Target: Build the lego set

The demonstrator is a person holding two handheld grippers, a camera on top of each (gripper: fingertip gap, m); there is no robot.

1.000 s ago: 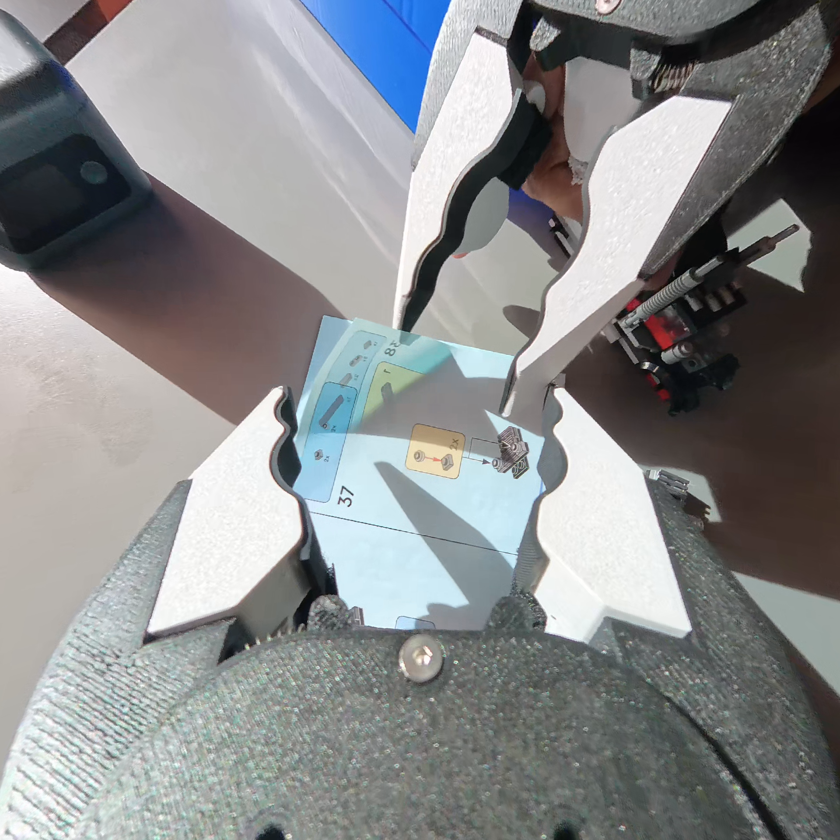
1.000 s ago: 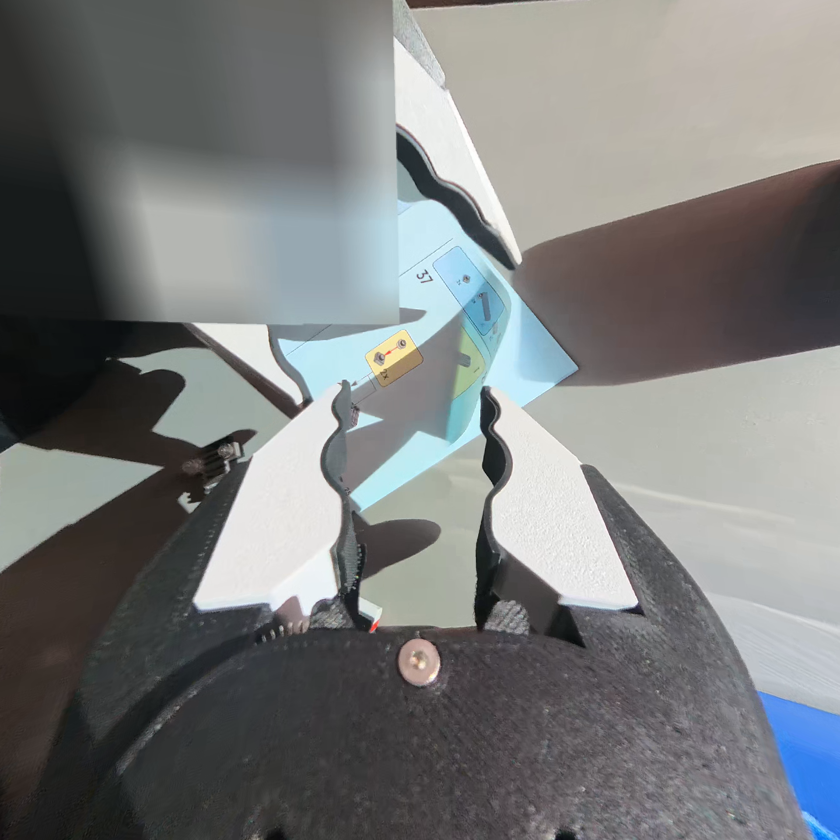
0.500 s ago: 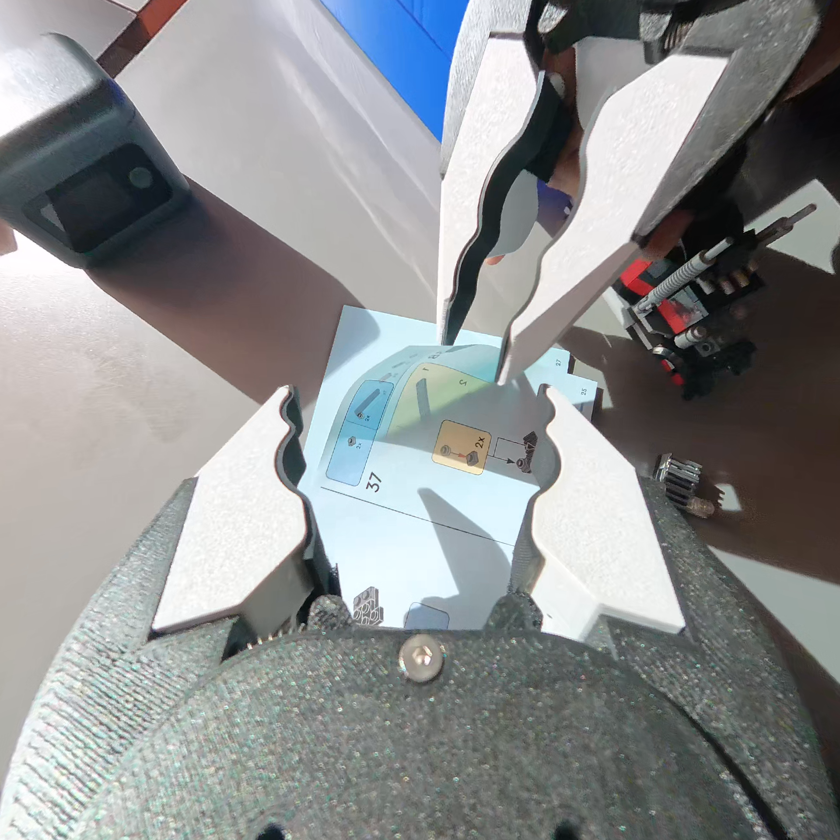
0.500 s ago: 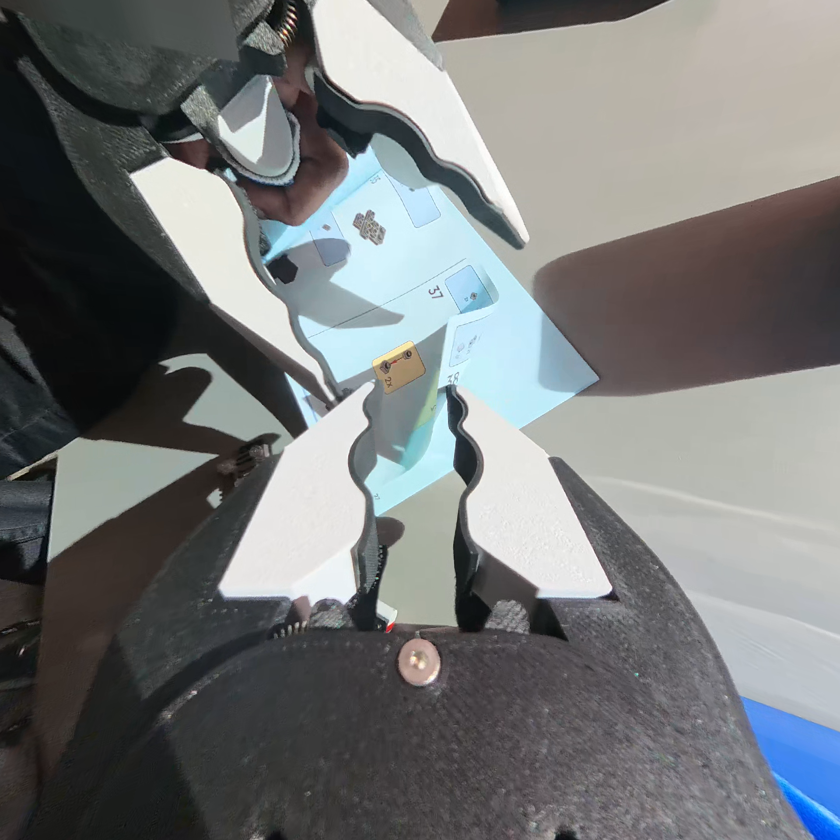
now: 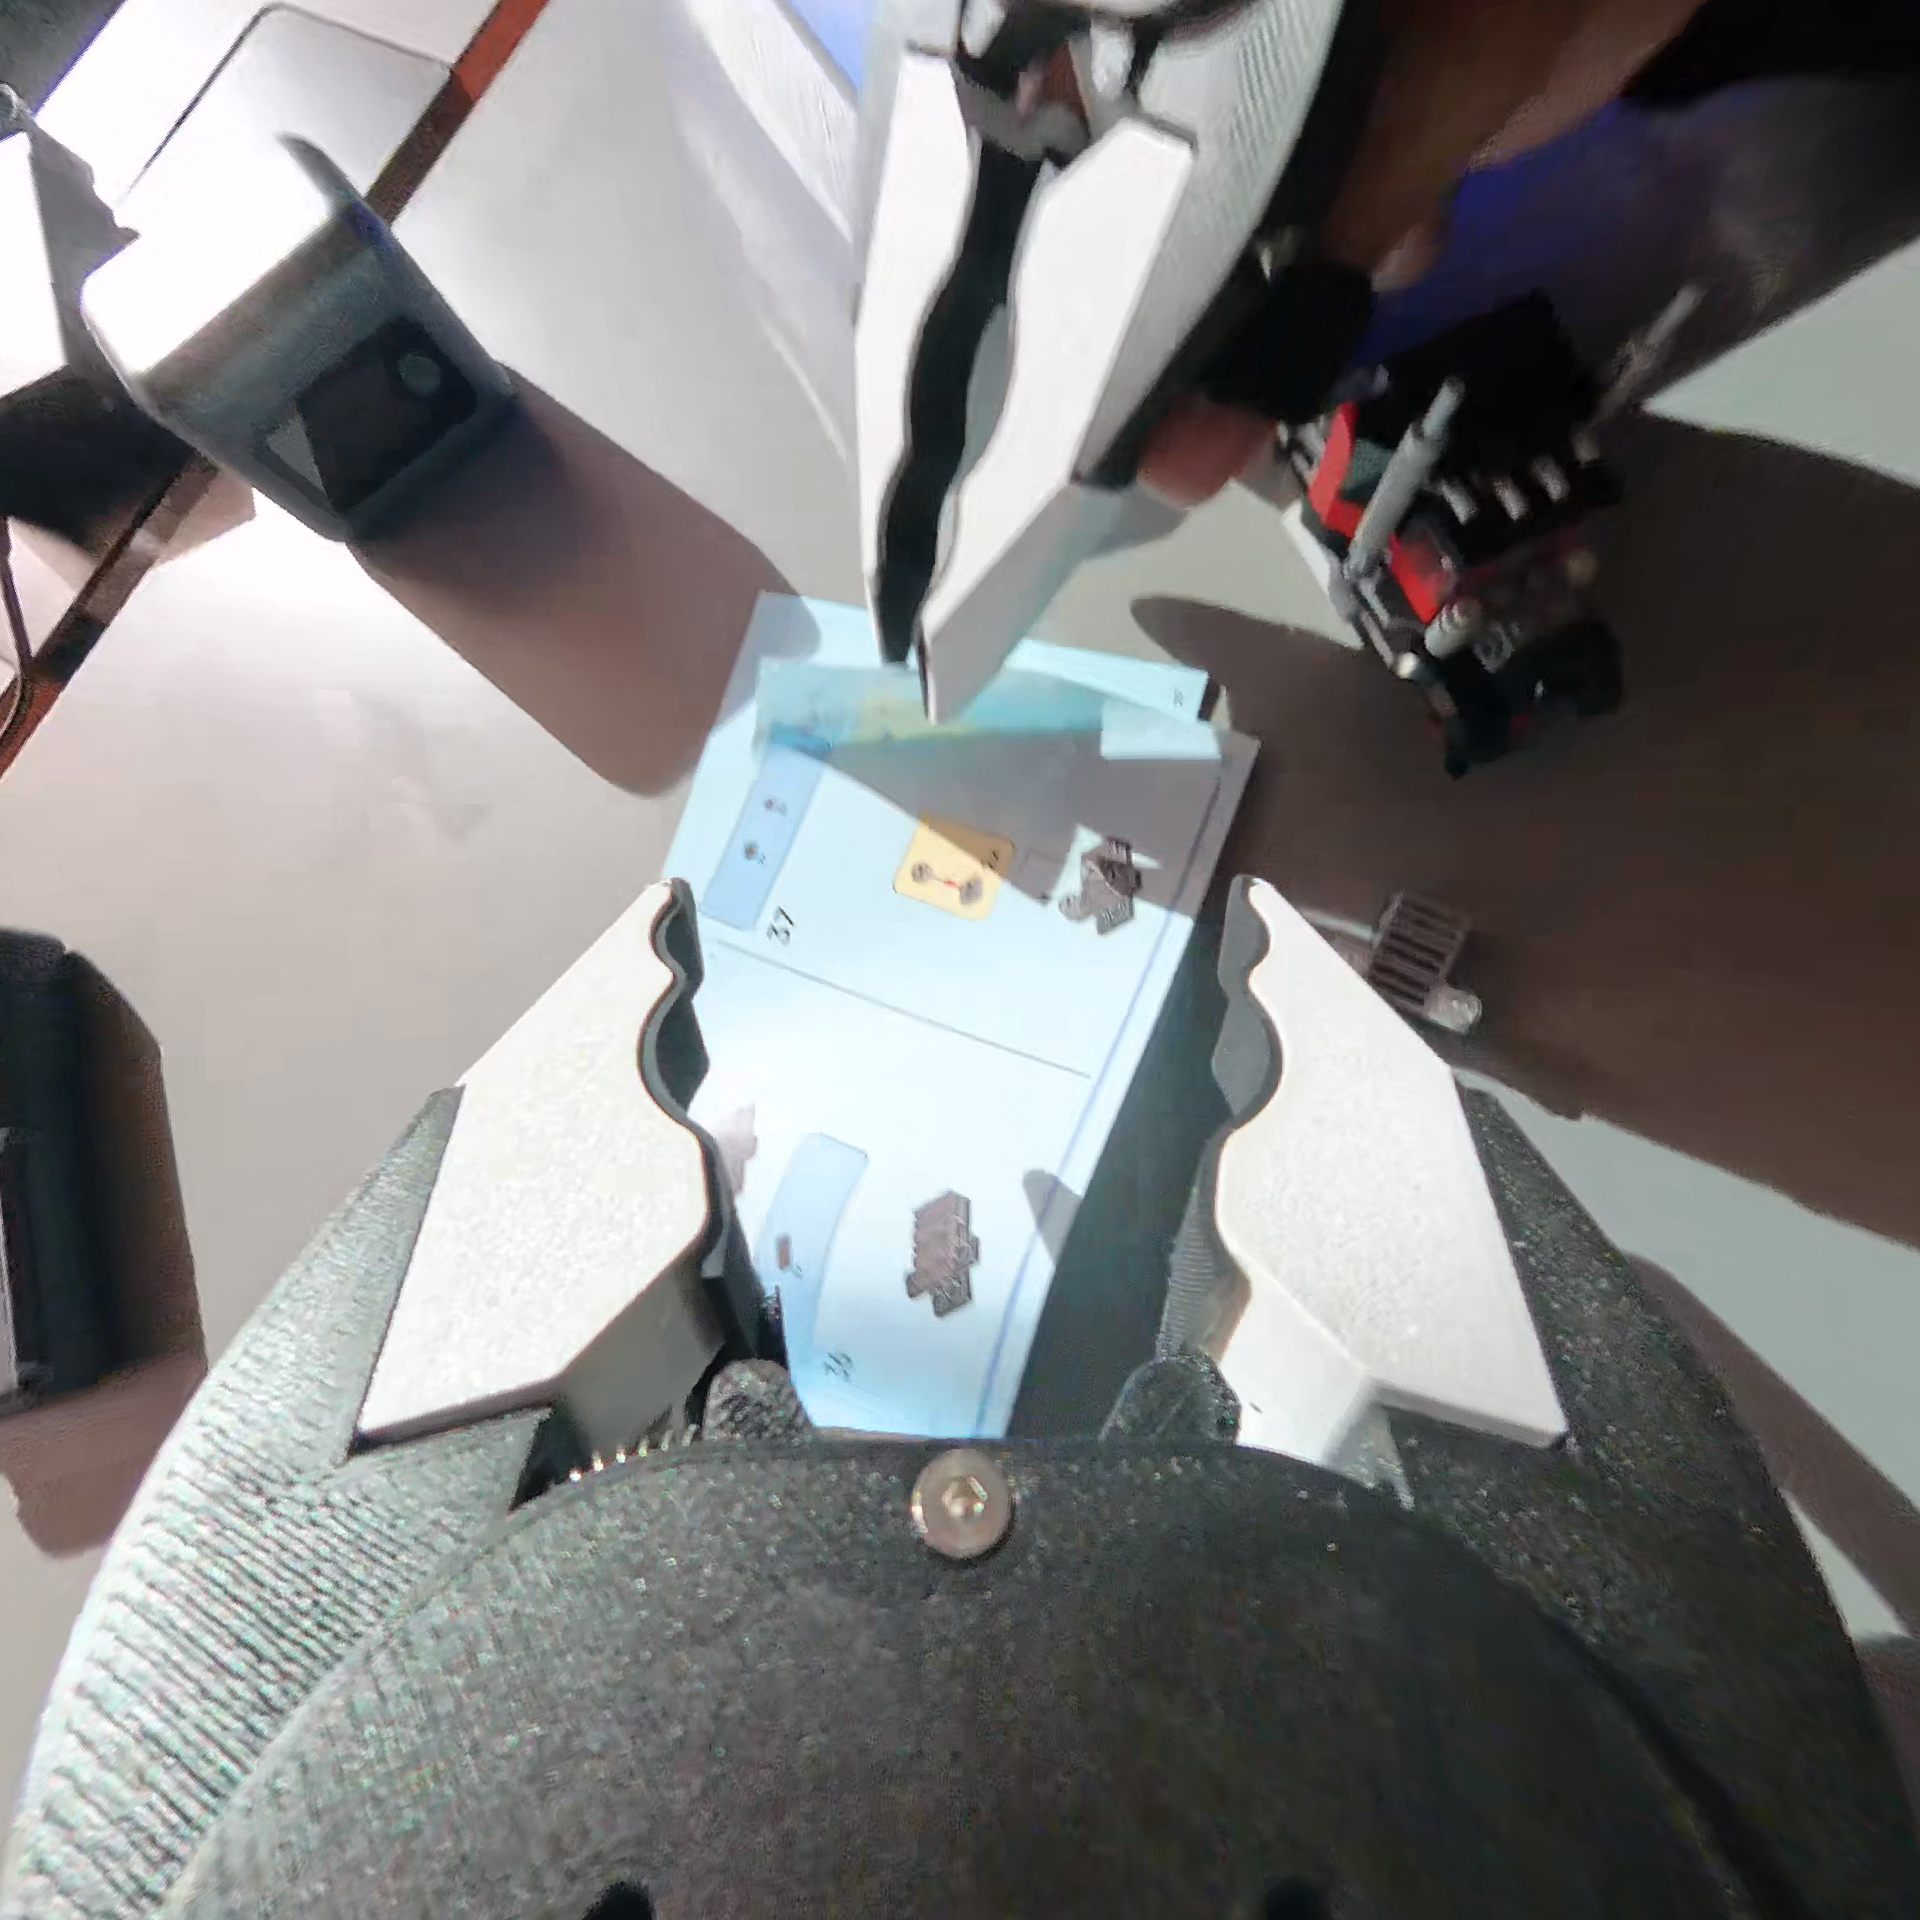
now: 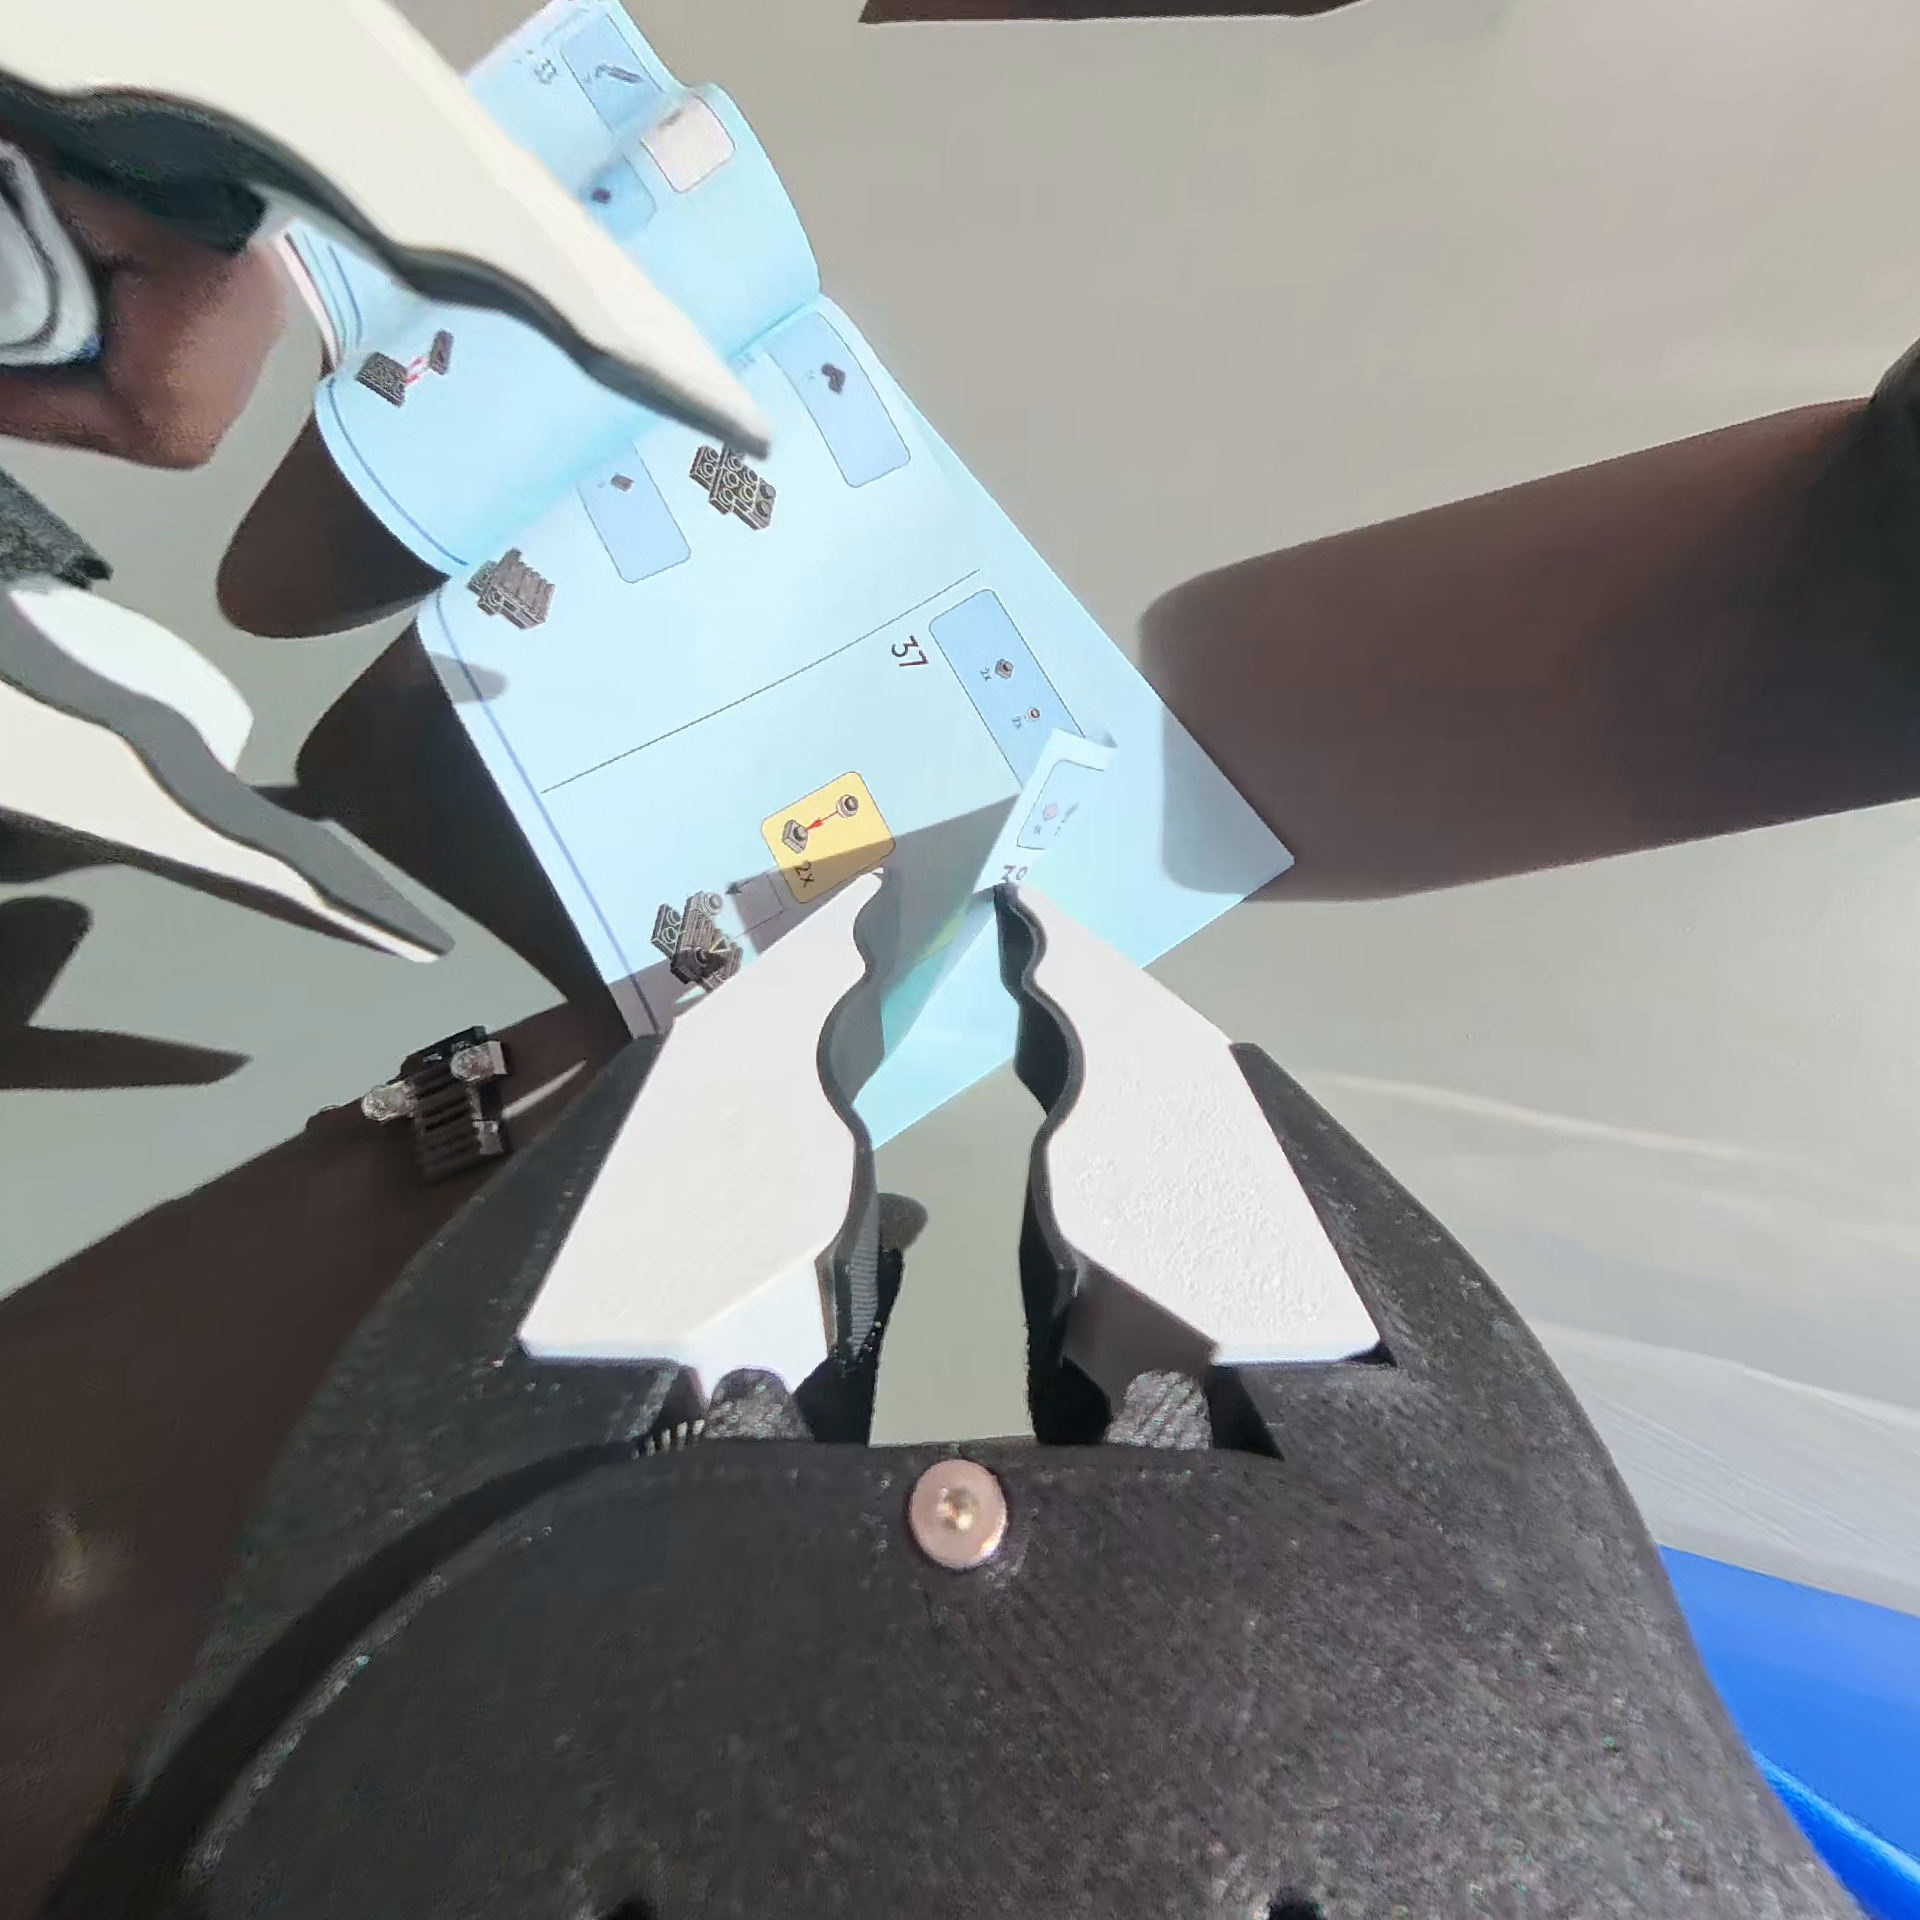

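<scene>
A light blue instruction booklet lies open on the pale table, also in the right wrist view. My left gripper hovers open and empty above it; it shows at the upper left of the right wrist view. My right gripper has its jaws nearly together on a lifted page corner at the booklet's edge. It reaches in from the top of the left wrist view. A red and black lego model stands right of the booklet.
A small black grille piece with clear studs lies by the booklet's right side, also in the right wrist view. A grey box-shaped device sits at the far left. A blue surface lies behind the right gripper. There is about 7 cm between the tips of the two grippers.
My right gripper's jaws have narrowed from wide apart to nearly together on the page corner, which now curls up. My left gripper has drawn back, so more of the booklet shows.
</scene>
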